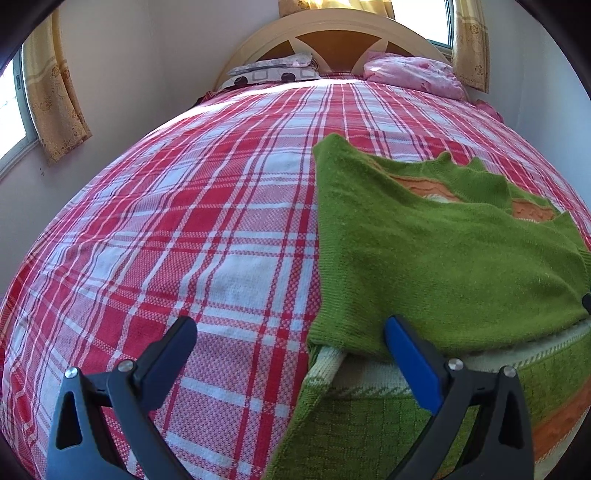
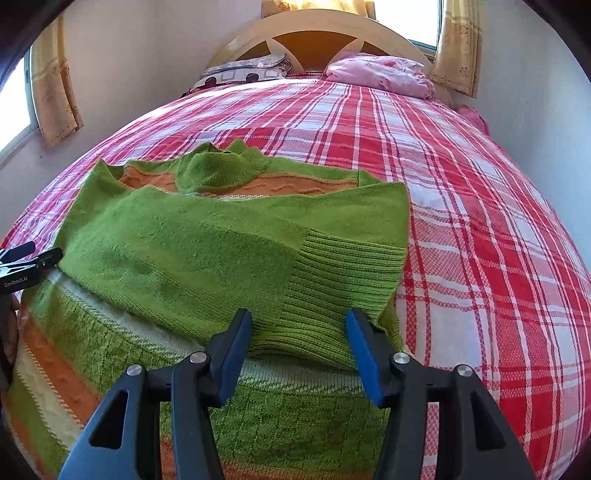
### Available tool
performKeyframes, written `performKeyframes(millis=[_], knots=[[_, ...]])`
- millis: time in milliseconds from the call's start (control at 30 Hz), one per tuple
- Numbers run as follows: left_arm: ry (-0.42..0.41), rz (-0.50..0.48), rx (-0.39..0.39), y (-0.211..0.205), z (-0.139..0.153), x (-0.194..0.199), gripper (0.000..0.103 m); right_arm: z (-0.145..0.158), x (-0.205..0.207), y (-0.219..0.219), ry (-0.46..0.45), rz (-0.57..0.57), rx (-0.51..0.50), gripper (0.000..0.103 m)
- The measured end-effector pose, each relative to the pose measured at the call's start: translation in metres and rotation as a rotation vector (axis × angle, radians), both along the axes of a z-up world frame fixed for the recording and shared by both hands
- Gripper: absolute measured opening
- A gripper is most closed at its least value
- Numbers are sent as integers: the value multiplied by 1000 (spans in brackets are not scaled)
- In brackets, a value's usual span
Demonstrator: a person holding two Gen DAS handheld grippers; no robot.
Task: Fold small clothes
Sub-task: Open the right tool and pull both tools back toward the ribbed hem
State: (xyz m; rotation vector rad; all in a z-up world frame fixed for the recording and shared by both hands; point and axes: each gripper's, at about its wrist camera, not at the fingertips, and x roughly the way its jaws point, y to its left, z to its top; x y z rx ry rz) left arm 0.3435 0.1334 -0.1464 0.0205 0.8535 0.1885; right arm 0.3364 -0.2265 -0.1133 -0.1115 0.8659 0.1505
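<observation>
Right claw (image 2: pixel 297 343) stands about half open over the ribbed cuff (image 2: pixel 332 280) of a folded-in sleeve, its blue pads on either side of the knit but pressing on nothing. Left claw (image 1: pixel 291 350) gapes wide and empty at the sweater's other edge, one finger over the green wool, the other over bare bedspread.

The sweater (image 2: pixel 177 236), green with orange and cream bands, lies near the foot of the bed (image 2: pixel 480 229), on a red-and-white plaid spread. Both sleeves are crossed over the chest, the collar pointing toward the headboard (image 2: pixel 314 33), where two pillows (image 2: pixel 380 74) sit well clear of the work.

The next fold looks likely to bring the hem up toward the collar, and that is where trouble could start. The sleeves rest loose on top; a lift that catches only one layer of knit could drag a sleeve out of place and undo the fold. A pinch made too deep may also snag the plaid spread beneath and pull it up with the wool. Uneven lifting by the two claws would leave the bundle skewed.
</observation>
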Motion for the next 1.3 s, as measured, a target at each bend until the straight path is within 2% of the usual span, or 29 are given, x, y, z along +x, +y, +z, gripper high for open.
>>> performKeyframes(millis=[233, 433, 667, 833, 967, 1300], knots=[[4, -45, -58, -4, 9, -23, 103, 14, -31, -2, -44, -15, 34, 59], [-20, -89, -49, -16, 17, -48, 103, 12, -53, 1, -25, -9, 24, 59], [-44, -101, -89, -21, 26, -82, 103, 11, -89, 4, -14, 10, 28, 59], [-57, -130, -77, -25, 30, -110, 103, 10, -118, 6, -1, 23, 53, 59], [-51, -144, -82, -24, 31, -133, 103, 8, -139, 10, 8, 41, 49, 59], [-57, -209, -37, -39, 35, -183, 103, 7, -181, 19, 40, 68, 35, 59]])
